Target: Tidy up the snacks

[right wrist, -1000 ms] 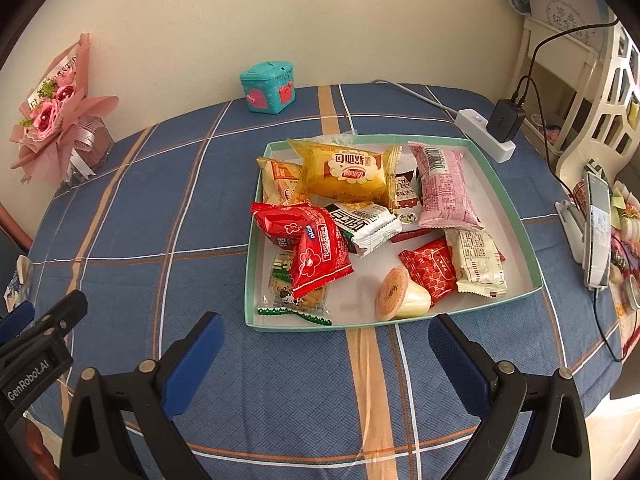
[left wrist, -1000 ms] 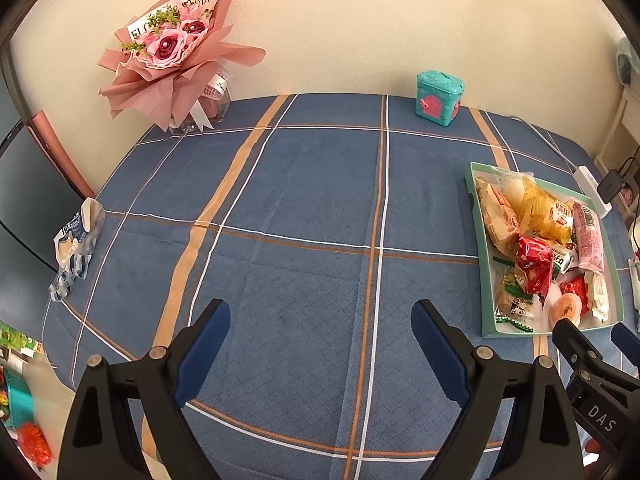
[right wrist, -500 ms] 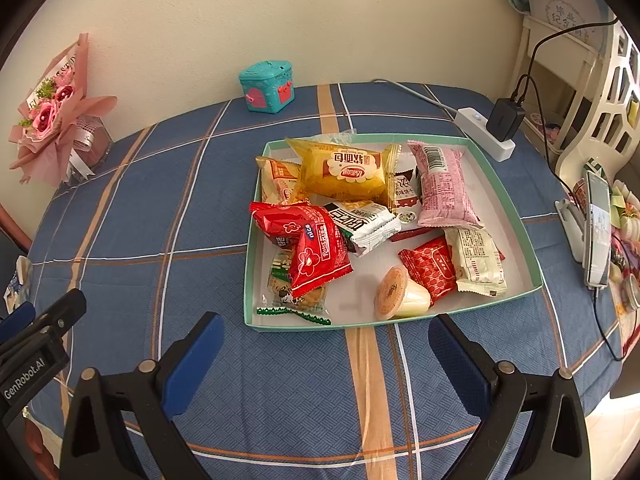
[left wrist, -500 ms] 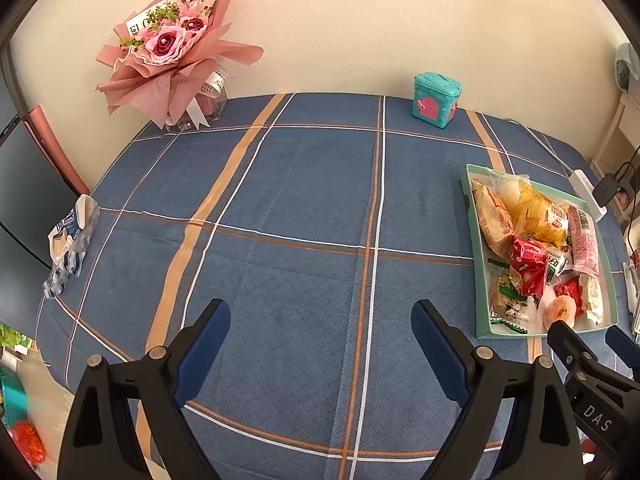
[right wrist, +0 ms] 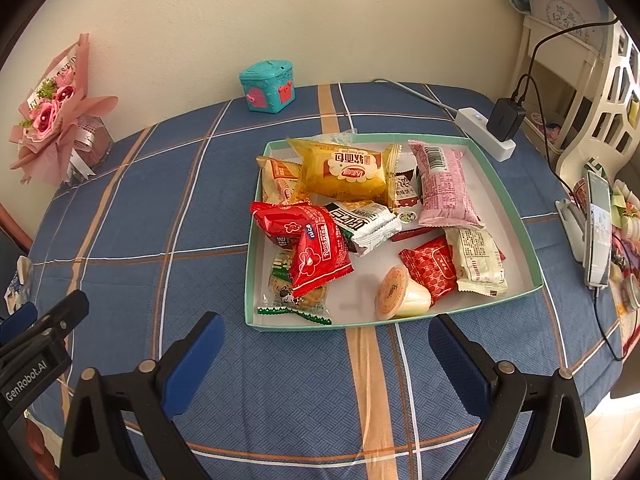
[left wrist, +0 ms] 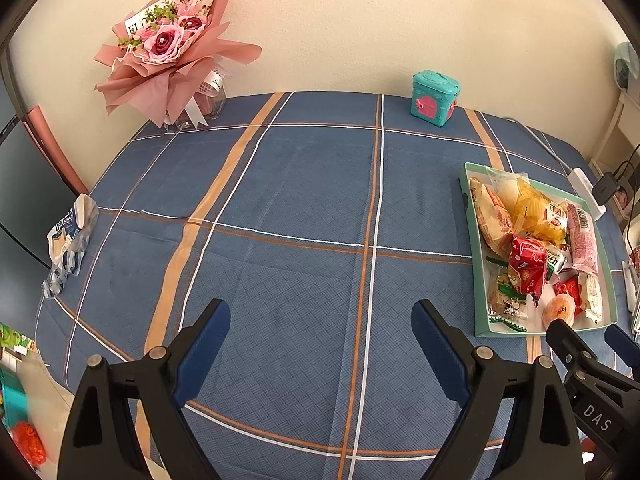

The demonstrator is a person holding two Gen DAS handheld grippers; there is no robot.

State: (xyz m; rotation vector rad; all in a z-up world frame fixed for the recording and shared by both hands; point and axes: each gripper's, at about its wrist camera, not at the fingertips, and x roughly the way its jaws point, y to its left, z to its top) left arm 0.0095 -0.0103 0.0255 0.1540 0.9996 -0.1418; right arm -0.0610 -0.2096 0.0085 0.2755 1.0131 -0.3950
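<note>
A shallow green-rimmed tray (right wrist: 520, 224) on the blue plaid tablecloth holds several snacks: a yellow cake pack (right wrist: 344, 170), a pink pack (right wrist: 442, 190), a red pack (right wrist: 310, 240), a small red pack (right wrist: 430, 270) and a jelly cup (right wrist: 400, 294). My right gripper (right wrist: 324, 344) is open and empty, just in front of the tray's near edge. My left gripper (left wrist: 320, 332) is open and empty over bare cloth, left of the tray (left wrist: 466, 216).
A pink bouquet (left wrist: 168, 52) and a teal toy box (left wrist: 434, 98) stand by the wall. A power strip with a charger (right wrist: 490, 128) lies behind the tray. A phone on a stand (right wrist: 596, 224) is at the right edge. A crumpled wrapper (left wrist: 68, 240) lies at the left edge.
The left wrist view has drawn back a little, so the tray sits smaller and farther right. The right gripper has barely moved. Both stay open.
</note>
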